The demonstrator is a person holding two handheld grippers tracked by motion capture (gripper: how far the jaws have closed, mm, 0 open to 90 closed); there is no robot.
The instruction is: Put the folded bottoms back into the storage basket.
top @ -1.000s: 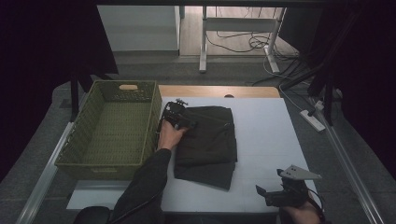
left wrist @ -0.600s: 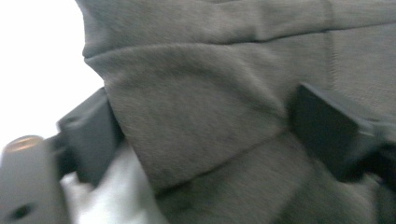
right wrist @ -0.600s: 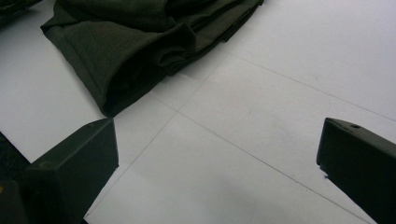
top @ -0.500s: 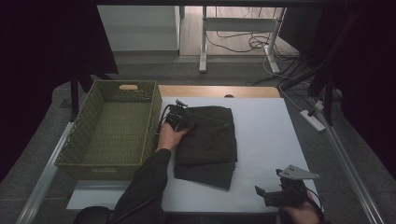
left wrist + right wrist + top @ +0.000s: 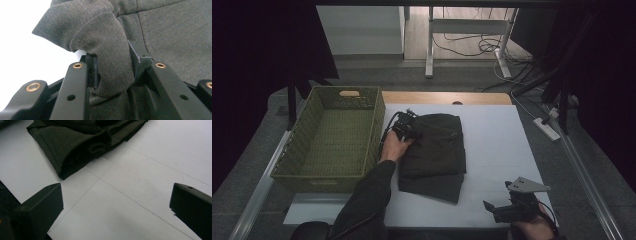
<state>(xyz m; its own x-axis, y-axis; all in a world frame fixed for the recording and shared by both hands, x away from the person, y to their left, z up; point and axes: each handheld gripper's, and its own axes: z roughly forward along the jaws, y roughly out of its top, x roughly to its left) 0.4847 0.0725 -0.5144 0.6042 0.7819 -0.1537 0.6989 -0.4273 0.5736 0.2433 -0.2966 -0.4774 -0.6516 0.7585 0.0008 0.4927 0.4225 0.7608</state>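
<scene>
Left of centre in the high view, the green basket (image 5: 332, 135) holds nothing. Beside it, the left tongs (image 5: 404, 126) have just been closing, pinching the dark folded garment (image 5: 437, 147) mid-desk (image 5: 497, 150). The right tongs (image 5: 512, 210) rest released, lower right.

High view: a fixed camera above the person's side, looking forward and down over the whole white worktop (image 5: 492, 150), the green basket (image 5: 332, 135) at its left and the floor beyond. Left gripper view: rides on the left gripper (image 5: 404, 125), looking along its fingers (image 5: 141, 60) at very close range onto a bunched fold of the dark folded garment (image 5: 105, 42). Right gripper view: rides on the right gripper (image 5: 512, 210), low over the worktop, facing obliquely across it, probably toward the garment's near edge. All three views share the garment and the worktop.
</scene>
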